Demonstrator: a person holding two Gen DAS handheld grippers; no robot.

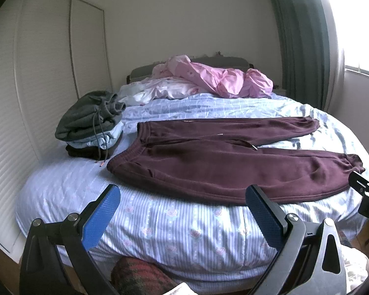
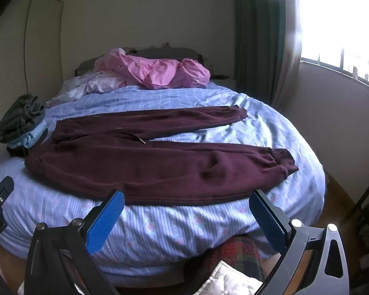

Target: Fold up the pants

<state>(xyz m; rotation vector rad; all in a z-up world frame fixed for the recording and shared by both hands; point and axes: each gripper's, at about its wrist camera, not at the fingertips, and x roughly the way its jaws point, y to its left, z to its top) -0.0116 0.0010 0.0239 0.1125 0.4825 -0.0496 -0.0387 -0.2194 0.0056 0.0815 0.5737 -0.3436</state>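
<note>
While both grippers' fingers (image 1: 103, 211) spread empty, pants (image 1: 221, 162) lie flat; folded stack (image 1: 91, 127) touches waistband.

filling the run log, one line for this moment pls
step: pre-grasp | maroon pants: flat, unfolded on bed | left gripper: open | right gripper: open

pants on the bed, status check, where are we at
Left gripper and right gripper open, empty, short of the bed edge. Maroon pants flat, unfolded, legs apart. Clothes stack beside the waistband, not blocking.
</note>
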